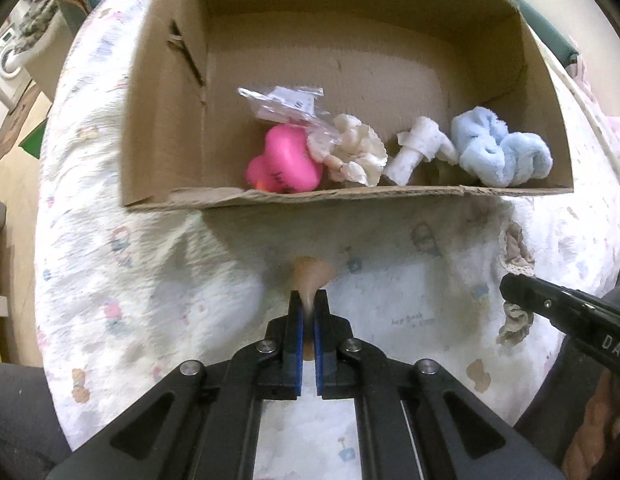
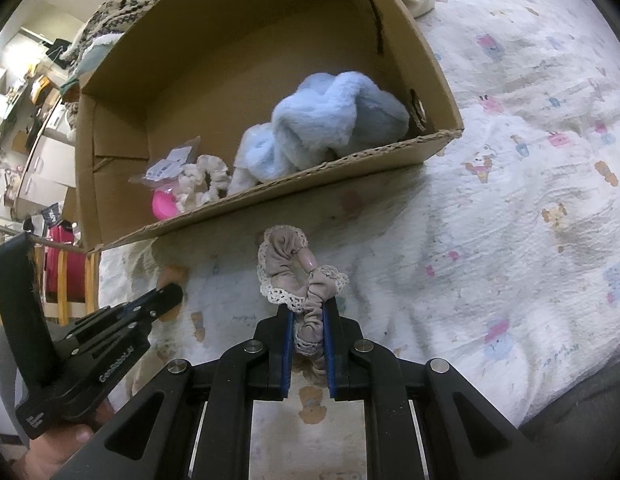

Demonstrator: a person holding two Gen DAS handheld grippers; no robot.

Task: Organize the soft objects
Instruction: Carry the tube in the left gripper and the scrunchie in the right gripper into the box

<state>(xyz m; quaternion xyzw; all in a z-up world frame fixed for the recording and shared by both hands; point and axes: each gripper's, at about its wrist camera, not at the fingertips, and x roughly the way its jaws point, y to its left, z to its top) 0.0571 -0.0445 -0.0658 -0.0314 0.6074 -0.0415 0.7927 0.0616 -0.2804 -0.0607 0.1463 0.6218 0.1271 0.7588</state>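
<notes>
Lace-edged scrunchie (image 2: 294, 276): clamped by one bunched side between the fingers of the right gripper (image 2: 308, 312), hanging above the bed cover (image 1: 150, 280) just short of the near wall of the cardboard box (image 1: 350, 194). Gathered beige fabric, crocheted cream trim, limp loop.

Peach scrap (image 1: 312, 274): pinched tight in the fingers of the left gripper (image 1: 309, 300), also short of that wall, too blurred to name; looks thin and floppy.

Already inside, along the near wall: fluffy blue scrunchie (image 1: 502, 152), ruffled cream scrunchie (image 1: 356, 152), white crumpled cloth piece (image 1: 418, 152), glossy pink duck (image 1: 284, 164) under a crinkly clear packet (image 1: 282, 104).

Likely risks:
- Snagging of the lace on the ragged cardboard rim, from crossing too low.
- Slipping free before the box, given a narrow pinch on stretchy gathers and on thin peach fabric.
- Clashing of the two grippers, both near the same wall.
- Nudging the light box across the soft, rumpled cover.
</notes>
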